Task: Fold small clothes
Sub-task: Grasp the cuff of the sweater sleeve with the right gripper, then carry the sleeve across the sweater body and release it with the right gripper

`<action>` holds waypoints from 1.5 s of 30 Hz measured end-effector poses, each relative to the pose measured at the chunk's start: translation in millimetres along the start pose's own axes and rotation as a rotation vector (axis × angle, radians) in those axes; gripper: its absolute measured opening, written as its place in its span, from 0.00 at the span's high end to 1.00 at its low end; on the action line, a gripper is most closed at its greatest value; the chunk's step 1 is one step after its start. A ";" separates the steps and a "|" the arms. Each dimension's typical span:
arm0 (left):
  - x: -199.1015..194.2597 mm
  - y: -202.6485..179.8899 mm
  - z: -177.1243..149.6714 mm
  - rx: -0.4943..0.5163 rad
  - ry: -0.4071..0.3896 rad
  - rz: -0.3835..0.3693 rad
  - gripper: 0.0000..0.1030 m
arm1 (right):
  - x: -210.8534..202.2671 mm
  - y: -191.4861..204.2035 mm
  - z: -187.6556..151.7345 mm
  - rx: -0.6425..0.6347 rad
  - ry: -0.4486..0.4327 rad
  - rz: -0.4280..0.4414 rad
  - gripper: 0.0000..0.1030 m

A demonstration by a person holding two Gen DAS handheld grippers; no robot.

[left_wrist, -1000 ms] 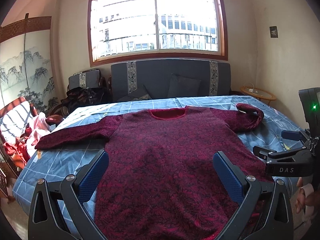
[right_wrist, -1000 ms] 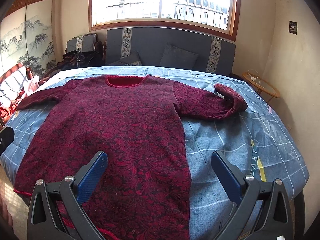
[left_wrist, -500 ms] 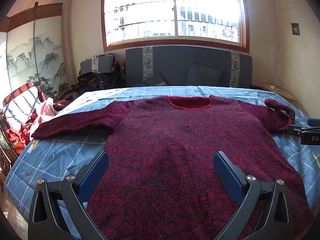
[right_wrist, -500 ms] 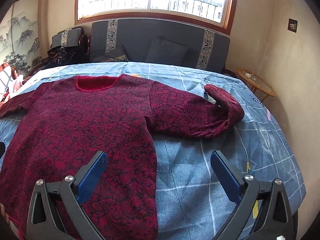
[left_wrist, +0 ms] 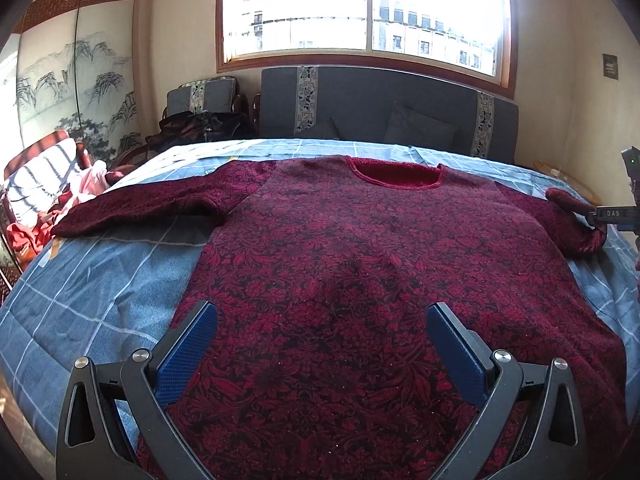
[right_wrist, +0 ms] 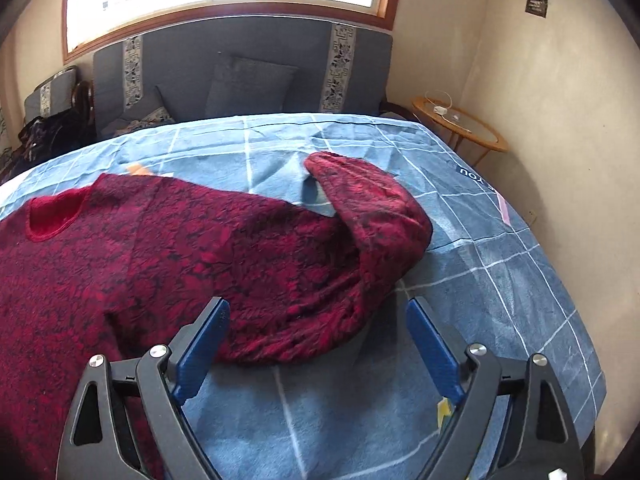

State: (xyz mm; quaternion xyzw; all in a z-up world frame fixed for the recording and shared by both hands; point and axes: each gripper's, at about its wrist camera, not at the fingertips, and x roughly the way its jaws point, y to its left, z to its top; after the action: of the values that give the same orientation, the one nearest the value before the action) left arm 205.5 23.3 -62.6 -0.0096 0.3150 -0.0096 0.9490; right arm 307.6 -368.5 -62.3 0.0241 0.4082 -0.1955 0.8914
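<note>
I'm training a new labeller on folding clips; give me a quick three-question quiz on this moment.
1. True or false: the left gripper is clamped on the red sweater.
2. Which sleeve is doubled back on itself: A, the one by the right gripper; B, the opposite one?
3. What covers the bed under the sweater?

Key: 1. False, its jaws stand open above the fabric. 2. A, the folded sleeve. 3. A blue checked sheet.

L gripper: jaws wide, angled down, nothing pinched.
R gripper: jaws just been closing, nothing gripped.
</note>
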 end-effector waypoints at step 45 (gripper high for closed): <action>-50.2 52.6 4.5 -0.122 -0.036 -0.074 0.00 | -31.2 145.7 27.1 0.286 0.130 0.997 0.87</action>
State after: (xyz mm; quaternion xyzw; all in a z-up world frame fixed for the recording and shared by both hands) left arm 168.7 77.1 -30.3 -0.0791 0.2973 -0.0251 0.9512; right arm 362.2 -229.3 -38.2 0.3491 0.3709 0.2006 0.8368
